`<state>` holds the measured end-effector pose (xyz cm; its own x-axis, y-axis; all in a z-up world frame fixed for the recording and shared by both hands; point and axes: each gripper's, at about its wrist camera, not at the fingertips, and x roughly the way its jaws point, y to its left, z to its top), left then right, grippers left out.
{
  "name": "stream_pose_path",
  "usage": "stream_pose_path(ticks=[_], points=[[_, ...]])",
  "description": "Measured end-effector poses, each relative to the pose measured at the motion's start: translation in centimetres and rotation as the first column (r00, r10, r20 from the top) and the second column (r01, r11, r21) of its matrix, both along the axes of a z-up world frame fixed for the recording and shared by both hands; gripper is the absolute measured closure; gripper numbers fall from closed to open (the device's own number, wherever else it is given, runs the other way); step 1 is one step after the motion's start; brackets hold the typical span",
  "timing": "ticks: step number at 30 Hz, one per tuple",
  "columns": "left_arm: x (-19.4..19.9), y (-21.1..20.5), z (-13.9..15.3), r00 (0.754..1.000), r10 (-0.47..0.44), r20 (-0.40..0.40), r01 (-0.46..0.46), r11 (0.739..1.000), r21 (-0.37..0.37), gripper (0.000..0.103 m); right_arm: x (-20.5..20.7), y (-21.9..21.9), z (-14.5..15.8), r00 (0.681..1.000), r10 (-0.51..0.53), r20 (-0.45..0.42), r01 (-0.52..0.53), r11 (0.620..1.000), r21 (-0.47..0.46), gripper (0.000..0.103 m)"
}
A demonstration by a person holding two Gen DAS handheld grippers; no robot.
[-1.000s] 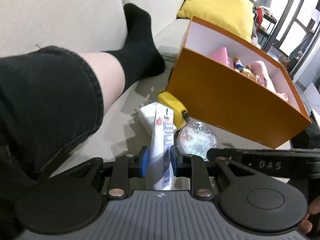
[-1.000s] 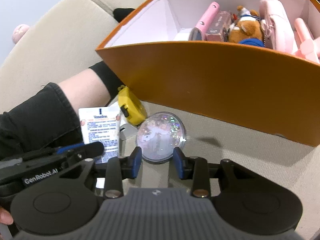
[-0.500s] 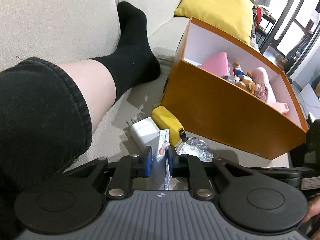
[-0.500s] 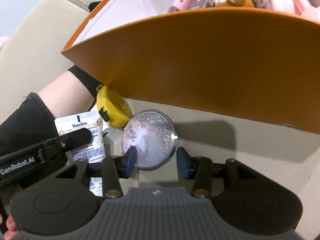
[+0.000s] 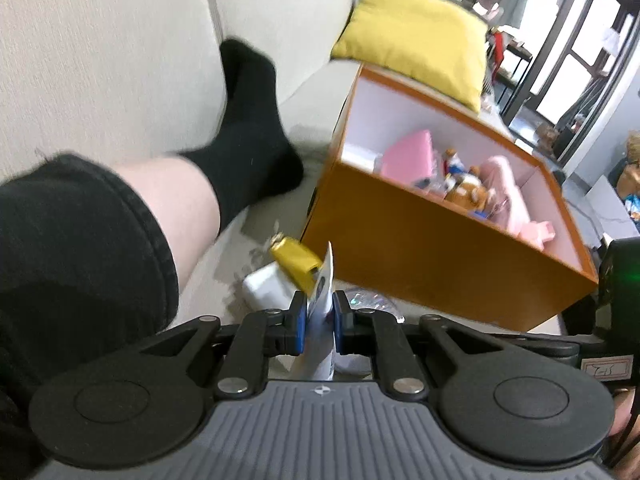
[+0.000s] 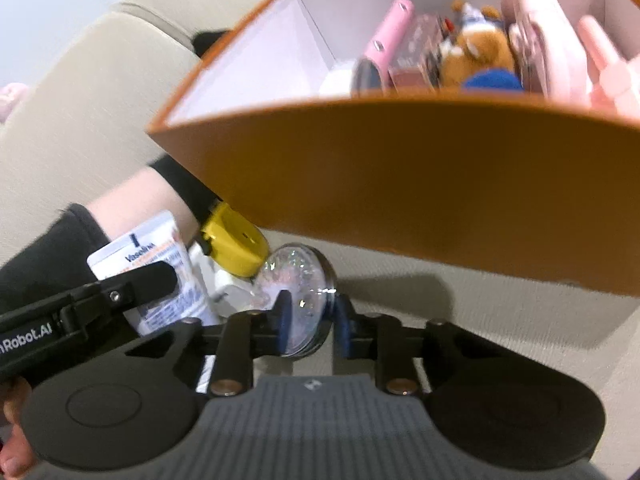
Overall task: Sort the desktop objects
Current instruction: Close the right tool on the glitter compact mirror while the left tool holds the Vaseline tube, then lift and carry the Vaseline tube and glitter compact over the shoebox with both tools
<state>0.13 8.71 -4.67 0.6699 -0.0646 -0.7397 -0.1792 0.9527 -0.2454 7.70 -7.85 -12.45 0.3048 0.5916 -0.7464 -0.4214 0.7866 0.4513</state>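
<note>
In the left wrist view my left gripper [image 5: 319, 312] is shut on a white lotion tube [image 5: 322, 292], which stands edge-on between the blue pads. The same tube [image 6: 148, 246] shows its printed face in the right wrist view, under a left finger [image 6: 136, 282]. My right gripper [image 6: 311, 316] has its jaws closing on a clear glitter disc [image 6: 298, 280]; the disc is tipped on edge between the pads, which touch it. A yellow tape measure [image 6: 236, 246] and a white charger [image 6: 224, 280] lie just beyond, against the orange box [image 6: 400, 184].
The orange box [image 5: 440, 248] sits on the beige sofa seat and holds pink items and a plush bear [image 5: 468, 192]. A person's leg in a black sock [image 5: 248, 128] lies at the left. A yellow cushion [image 5: 416, 36] rests behind the box.
The left jaws closed on the tube, which turned from face-on to edge-on. The right jaws widened around the flat disc, then closed, and the disc tipped up on edge.
</note>
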Motion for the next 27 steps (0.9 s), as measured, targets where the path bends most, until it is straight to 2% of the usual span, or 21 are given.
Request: stream_pose_path(ticks=[3,7,9,12,16,22,27], points=[[-0.5,0.0,1.0,1.000,-0.012,0.019,0.012,1.000,0.027,0.089,-1.1,0.3,1.7,0.997,0.045,0.064,-0.044,0.999,-0.007,0.087],[-1.2,-0.1,0.8,0.999,-0.040,-0.014,0.041,0.996,0.075,0.090,-2.8,1.6,2.8,0.975,0.149,0.163,-0.139,0.988,-0.069,0.088],[-1.6,-0.4,0.5,0.998,-0.054,-0.036,0.058,0.993,0.102,0.090,-3.5,1.9,3.1,0.964,0.195,0.183,-0.181,0.979,-0.091,0.088],[-2.1,-0.4,0.4,0.998,-0.053,-0.031,0.056,0.991,0.120,0.090,-3.6,3.0,2.6,0.960,0.225,0.168,-0.209,0.972,-0.108,0.087],[-1.9,-0.1,0.4,0.999,-0.041,-0.025,0.043,0.994,0.104,0.090,-3.2,2.9,2.0,0.968,0.210,0.140,-0.199,0.976,-0.090,0.088],[-2.3,0.1,0.9,0.999,-0.038,-0.005,0.038,0.996,0.077,0.091,-3.8,2.4,3.0,0.970,0.205,0.128,-0.195,0.977,-0.083,0.089],[-2.5,-0.3,2.5,0.997,-0.062,0.038,0.059,0.996,0.066,0.091,-4.2,1.2,4.3,0.967,0.209,0.144,-0.200,0.977,-0.074,0.090]])
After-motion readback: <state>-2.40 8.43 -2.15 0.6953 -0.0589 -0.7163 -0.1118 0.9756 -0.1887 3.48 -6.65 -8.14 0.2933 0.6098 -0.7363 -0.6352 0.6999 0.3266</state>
